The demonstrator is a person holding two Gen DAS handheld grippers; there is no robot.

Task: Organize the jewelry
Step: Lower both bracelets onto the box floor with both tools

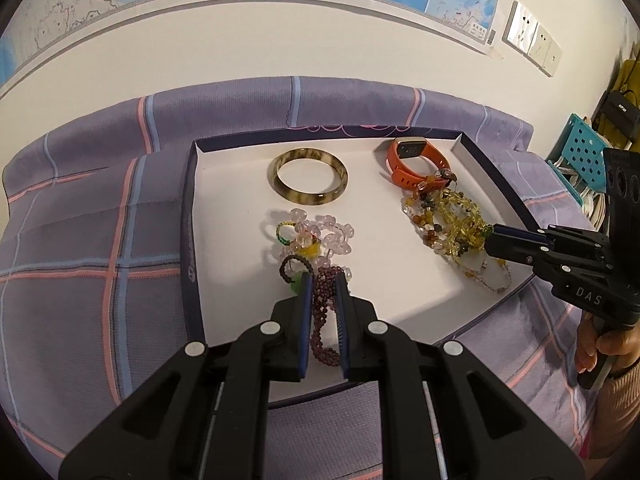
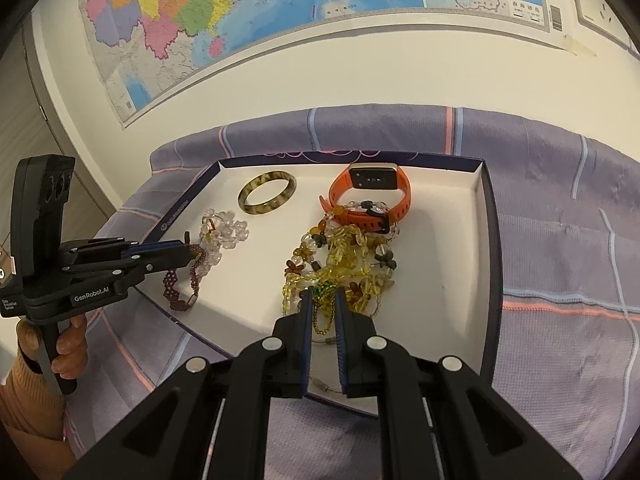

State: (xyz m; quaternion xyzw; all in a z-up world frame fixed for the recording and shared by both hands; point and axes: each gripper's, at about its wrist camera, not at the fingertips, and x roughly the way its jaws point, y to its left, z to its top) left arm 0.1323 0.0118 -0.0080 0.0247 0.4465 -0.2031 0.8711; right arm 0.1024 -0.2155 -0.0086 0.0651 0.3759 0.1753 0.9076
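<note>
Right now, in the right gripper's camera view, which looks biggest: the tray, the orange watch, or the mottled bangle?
1. Tray, by far the largest.
2. Orange watch.
3. Bangle, slightly smaller than the watch. Both lie at the tray's far end, so nearness hardly skews it.

Bare white tray floor (image 1: 240,216) lay open left of the bangle (image 1: 307,176), tangled yellow beads (image 2: 344,264) and orange watch (image 2: 372,196) crowded the right side, low tray walls ringed everything.
</note>
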